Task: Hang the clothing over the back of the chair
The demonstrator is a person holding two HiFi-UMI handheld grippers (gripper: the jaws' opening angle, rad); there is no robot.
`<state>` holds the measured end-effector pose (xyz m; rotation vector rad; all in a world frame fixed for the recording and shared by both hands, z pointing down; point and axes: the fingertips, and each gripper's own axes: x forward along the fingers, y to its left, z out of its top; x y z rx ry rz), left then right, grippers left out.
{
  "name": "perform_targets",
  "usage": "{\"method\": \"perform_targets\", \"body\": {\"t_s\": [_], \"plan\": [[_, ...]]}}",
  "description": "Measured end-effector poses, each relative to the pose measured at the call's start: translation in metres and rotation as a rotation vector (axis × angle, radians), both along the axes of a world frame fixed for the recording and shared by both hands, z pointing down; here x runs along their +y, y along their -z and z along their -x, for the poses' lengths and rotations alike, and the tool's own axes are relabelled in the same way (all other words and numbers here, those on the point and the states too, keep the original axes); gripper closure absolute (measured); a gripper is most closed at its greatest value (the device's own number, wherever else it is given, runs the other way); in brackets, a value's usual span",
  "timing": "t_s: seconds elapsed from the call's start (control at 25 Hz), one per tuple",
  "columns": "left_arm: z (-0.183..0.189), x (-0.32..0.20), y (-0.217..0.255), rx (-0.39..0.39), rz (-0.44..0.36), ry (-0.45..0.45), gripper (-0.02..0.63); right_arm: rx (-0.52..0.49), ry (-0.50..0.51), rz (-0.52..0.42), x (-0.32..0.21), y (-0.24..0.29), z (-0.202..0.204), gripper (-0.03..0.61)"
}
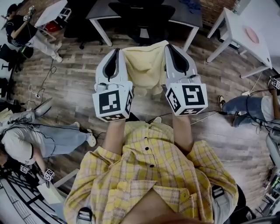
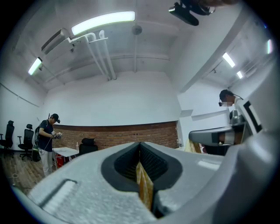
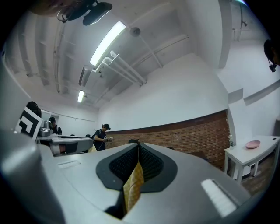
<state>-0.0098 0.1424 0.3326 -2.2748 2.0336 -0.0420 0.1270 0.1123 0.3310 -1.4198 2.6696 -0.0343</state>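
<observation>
A pale yellow garment [image 1: 146,65] hangs stretched between my two grippers in the head view, held up in the air in front of me. My left gripper [image 1: 115,54] is shut on its left top edge, and a strip of yellow cloth [image 2: 144,186] shows pinched between the jaws in the left gripper view. My right gripper [image 1: 173,50] is shut on the right top edge, with the yellow cloth [image 3: 133,186] clamped between its jaws. A black office chair [image 1: 142,19] stands just beyond the garment, partly hidden behind it.
A grey desk [image 1: 148,13] stands behind the chair, a white table [image 1: 245,33] at the right. People sit or stand at the left [image 1: 26,26], lower left [image 1: 39,140] and right [image 1: 251,107]. Cables [image 1: 43,87] lie on the wooden floor.
</observation>
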Motion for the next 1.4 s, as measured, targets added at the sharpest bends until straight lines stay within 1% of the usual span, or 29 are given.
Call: {"method": "perform_targets", "body": {"t_s": [0.12,0.4,0.48,0.64,0.92,1.12,1.4], "plan": [[-0.014,0.002,-0.002,-0.027,0.005,0.017,0.609,-0.010,0.025,0.000,0.000,-0.001,-0.010,0.569],[-0.038,0.003,-0.004,-0.037,0.010,0.031,0.609,-0.031,0.048,0.001,0.006,-0.004,-0.031,0.569],[-0.039,0.000,-0.005,-0.037,0.013,0.032,0.609,-0.035,0.052,0.009,0.003,-0.006,-0.033,0.569],[-0.031,-0.014,-0.006,-0.034,0.015,0.027,0.609,-0.027,0.056,0.012,-0.011,-0.007,-0.022,0.569],[-0.016,-0.037,0.000,-0.013,-0.010,0.021,0.609,-0.029,0.049,0.002,-0.034,-0.001,-0.009,0.569],[-0.003,-0.065,0.001,-0.003,-0.010,0.002,0.609,-0.012,0.032,-0.003,-0.062,0.000,0.003,0.569],[0.025,-0.103,0.005,0.019,-0.034,-0.017,0.609,-0.002,0.012,-0.035,-0.098,0.007,0.026,0.569]]}}
